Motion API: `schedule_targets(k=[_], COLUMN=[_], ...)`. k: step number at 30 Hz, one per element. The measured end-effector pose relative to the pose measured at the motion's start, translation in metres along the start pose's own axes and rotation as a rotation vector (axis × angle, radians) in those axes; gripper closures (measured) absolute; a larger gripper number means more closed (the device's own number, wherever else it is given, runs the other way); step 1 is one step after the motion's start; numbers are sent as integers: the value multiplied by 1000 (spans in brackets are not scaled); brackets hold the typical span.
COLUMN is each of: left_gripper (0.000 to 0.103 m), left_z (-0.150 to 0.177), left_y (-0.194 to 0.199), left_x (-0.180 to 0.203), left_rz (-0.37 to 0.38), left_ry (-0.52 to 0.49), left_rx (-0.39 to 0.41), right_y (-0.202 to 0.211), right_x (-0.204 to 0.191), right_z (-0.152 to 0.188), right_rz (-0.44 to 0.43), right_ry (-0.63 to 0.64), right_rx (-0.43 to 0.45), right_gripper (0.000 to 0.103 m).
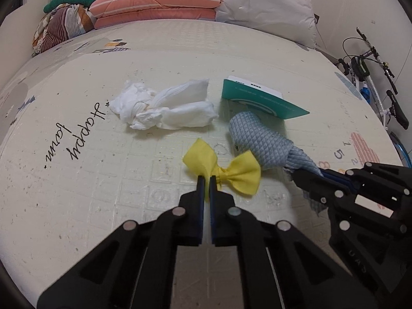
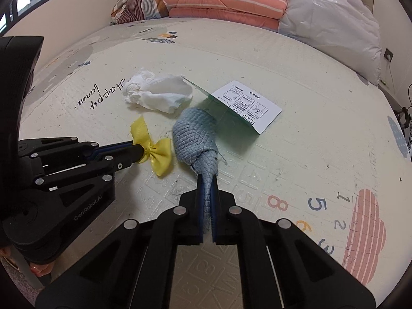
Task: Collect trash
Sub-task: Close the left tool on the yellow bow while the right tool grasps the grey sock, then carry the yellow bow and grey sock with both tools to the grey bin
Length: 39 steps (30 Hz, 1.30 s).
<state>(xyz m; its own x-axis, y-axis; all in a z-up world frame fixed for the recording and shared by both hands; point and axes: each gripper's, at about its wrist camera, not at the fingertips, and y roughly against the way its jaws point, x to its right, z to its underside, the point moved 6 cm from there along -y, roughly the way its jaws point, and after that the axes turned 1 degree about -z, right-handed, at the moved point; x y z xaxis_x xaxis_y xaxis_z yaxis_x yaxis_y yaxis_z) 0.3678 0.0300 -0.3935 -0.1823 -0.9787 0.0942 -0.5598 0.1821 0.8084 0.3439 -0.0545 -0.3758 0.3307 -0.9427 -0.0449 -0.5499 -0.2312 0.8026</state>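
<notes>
Your left gripper [image 1: 206, 180] is pressed together on the knot of the yellow bow [image 1: 226, 173], which lies on the play mat [image 1: 77, 206] near you. Just to the right of it, your right gripper [image 2: 206, 180] pinches the thin tail of the blue-grey cloth bundle [image 2: 195, 134]. Farther away, the white crumpled tissue [image 1: 164, 108] lies on the left, and the folded green card [image 1: 260, 97] stands on the right, touching the bundle.

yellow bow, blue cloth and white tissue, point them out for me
yellow bow [image 1: 243, 173], left wrist view, on its right loop
blue cloth [image 2: 195, 136], right wrist view, on the middle of its rolled bulge
white tissue [image 1: 164, 108], left wrist view, on the middle of the crumpled wad
</notes>
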Motion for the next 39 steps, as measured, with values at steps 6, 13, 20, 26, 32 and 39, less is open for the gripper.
schedule_targets(k=[6, 13, 20, 26, 32, 39], left_gripper=[101, 101, 101, 101, 101, 101], left_z=[-1, -2, -3, -2, -1, 24], left_y=[3, 15, 25, 37, 84, 151], left_x=[6, 16, 41, 65, 93, 170], left_rz=[35, 64, 99, 84, 24, 110], left_ry=[-5, -22, -71, -124, -168, -350], left_rx=[12, 33, 45, 56, 94, 114], right_y=[11, 46, 105, 158, 216, 304], right_x=[1, 17, 51, 72, 77, 90], right_z=[4, 11, 37, 73, 108, 154], right_rz=[-4, 31, 97, 157, 176, 237], right_ry=[-15, -66, -150, -203, -248, -360], right_rx=[4, 32, 45, 47, 66, 143], right_gripper=[99, 99, 100, 100, 100, 100])
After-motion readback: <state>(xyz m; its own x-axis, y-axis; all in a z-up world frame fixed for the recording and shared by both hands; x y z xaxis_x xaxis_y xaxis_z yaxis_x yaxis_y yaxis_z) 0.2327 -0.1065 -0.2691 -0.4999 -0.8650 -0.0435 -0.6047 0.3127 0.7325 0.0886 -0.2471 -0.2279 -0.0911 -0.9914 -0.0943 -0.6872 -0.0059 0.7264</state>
